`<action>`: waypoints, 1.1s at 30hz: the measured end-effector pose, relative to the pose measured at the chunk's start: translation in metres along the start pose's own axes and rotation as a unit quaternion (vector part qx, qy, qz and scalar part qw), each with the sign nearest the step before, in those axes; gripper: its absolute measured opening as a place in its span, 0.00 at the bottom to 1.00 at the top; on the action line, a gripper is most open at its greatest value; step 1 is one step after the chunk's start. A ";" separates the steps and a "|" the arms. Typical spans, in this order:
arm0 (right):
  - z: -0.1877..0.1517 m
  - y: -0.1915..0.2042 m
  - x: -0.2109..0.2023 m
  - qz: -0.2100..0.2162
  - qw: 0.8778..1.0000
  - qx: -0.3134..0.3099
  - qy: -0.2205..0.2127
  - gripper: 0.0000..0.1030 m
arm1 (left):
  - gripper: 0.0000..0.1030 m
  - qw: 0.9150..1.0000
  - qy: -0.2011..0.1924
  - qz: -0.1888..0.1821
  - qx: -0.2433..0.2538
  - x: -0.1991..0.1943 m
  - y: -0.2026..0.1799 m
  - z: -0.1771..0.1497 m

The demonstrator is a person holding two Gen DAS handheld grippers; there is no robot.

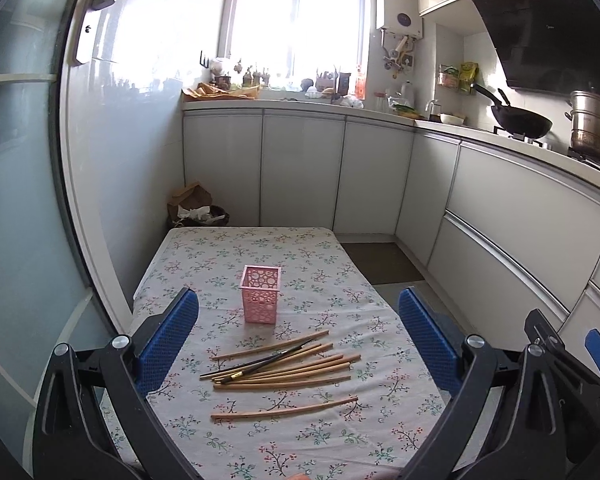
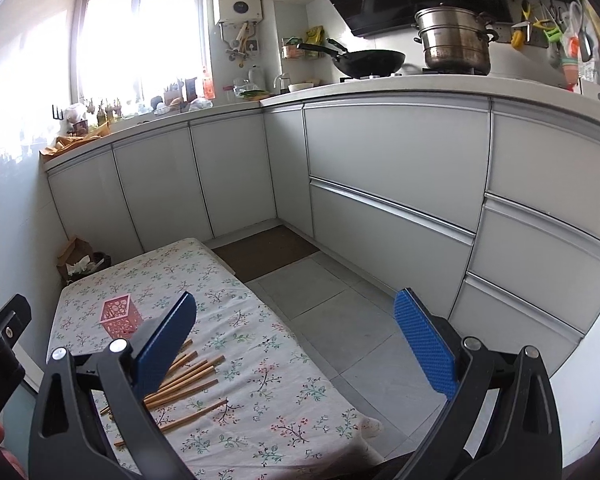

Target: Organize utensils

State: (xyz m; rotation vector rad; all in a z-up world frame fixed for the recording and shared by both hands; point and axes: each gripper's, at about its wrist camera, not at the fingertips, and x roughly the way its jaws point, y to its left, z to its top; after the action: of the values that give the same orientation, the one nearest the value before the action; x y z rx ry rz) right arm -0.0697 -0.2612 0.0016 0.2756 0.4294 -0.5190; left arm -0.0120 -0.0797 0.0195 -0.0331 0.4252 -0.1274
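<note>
A pink perforated holder (image 1: 260, 294) stands upright on the floral tablecloth (image 1: 324, 264), empty as far as I can see. Just in front of it lies a loose pile of wooden chopsticks (image 1: 296, 368) with a dark pair (image 1: 256, 363) across them, and one single chopstick (image 1: 284, 408) nearer me. My left gripper (image 1: 298, 344) hovers open above the pile, holding nothing. In the right wrist view the holder (image 2: 121, 317) and chopsticks (image 2: 188, 384) sit to the left; my right gripper (image 2: 296, 344) is open, over the table's right edge and the floor.
White kitchen cabinets (image 1: 300, 168) run along the back and right, with a wok (image 1: 522, 122) and a steel pot (image 2: 454, 42) on the stove. A bin with paper (image 1: 198, 214) stands behind the table's far left corner. A glass door (image 1: 28, 200) is at the left.
</note>
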 end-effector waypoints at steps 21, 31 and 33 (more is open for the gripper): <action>-0.001 -0.004 0.002 -0.003 1.000 0.009 0.006 0.94 | 0.93 1.000 -0.001 -0.006 0.002 0.002 -0.002 0.002; -0.001 -0.005 0.003 -0.002 1.000 0.011 0.008 0.94 | 0.93 1.000 0.001 -0.006 0.004 0.004 -0.004 0.004; -0.001 -0.005 0.003 -0.002 1.000 0.011 0.008 0.94 | 0.93 1.000 0.001 -0.007 0.004 0.004 -0.004 0.003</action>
State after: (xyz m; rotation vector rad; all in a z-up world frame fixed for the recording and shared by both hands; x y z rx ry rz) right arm -0.0699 -0.2661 -0.0010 0.3006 0.4408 -0.5253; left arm -0.0079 -0.0845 0.0215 -0.0277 0.4261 -0.1428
